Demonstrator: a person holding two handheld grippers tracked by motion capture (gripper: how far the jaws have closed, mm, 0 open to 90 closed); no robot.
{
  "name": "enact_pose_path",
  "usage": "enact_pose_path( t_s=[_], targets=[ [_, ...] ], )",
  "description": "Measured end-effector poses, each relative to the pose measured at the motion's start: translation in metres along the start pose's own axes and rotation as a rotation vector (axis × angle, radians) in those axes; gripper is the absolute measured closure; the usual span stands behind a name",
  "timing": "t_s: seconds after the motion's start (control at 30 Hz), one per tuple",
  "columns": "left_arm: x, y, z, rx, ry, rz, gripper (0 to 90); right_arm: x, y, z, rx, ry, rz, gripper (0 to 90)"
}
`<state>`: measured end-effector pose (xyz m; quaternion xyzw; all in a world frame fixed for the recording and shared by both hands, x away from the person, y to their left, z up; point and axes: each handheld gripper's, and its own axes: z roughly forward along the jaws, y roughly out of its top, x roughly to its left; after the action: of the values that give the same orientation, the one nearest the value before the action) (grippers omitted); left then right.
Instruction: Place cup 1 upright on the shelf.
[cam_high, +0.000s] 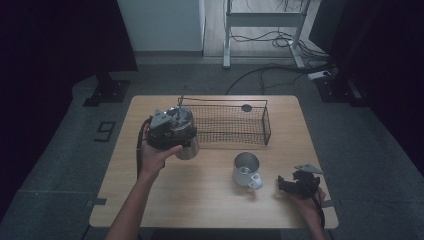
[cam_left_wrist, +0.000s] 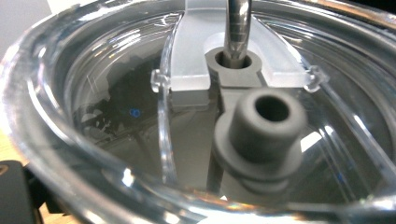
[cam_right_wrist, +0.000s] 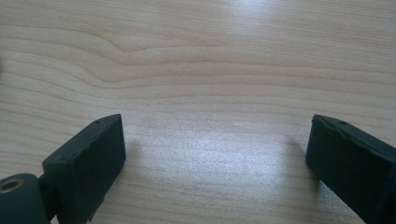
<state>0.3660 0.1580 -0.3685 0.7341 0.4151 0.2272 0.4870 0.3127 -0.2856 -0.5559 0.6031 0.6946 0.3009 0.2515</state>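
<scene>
Black jaws of the right gripper (cam_right_wrist: 215, 163) gape wide over bare table (cam_right_wrist: 210, 56); left gripper's (cam_high: 170, 127) unclear.

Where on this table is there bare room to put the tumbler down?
The table is bare along its near edge, between the left forearm and the white mug, and under the right gripper. The far side is crowded: the wire basket sits there, with the tumbler beside its left end.
</scene>
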Motion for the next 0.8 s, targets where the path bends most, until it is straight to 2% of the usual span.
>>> enact_pose_path(
  t_s=[0.8],
  targets=[
    [0.004, 0.012, 0.018, 0.017, 0.018, 0.015, 3.9, 0.0, 0.0, 0.0, -0.005, -0.002, 0.001, 4.8]
  ],
)
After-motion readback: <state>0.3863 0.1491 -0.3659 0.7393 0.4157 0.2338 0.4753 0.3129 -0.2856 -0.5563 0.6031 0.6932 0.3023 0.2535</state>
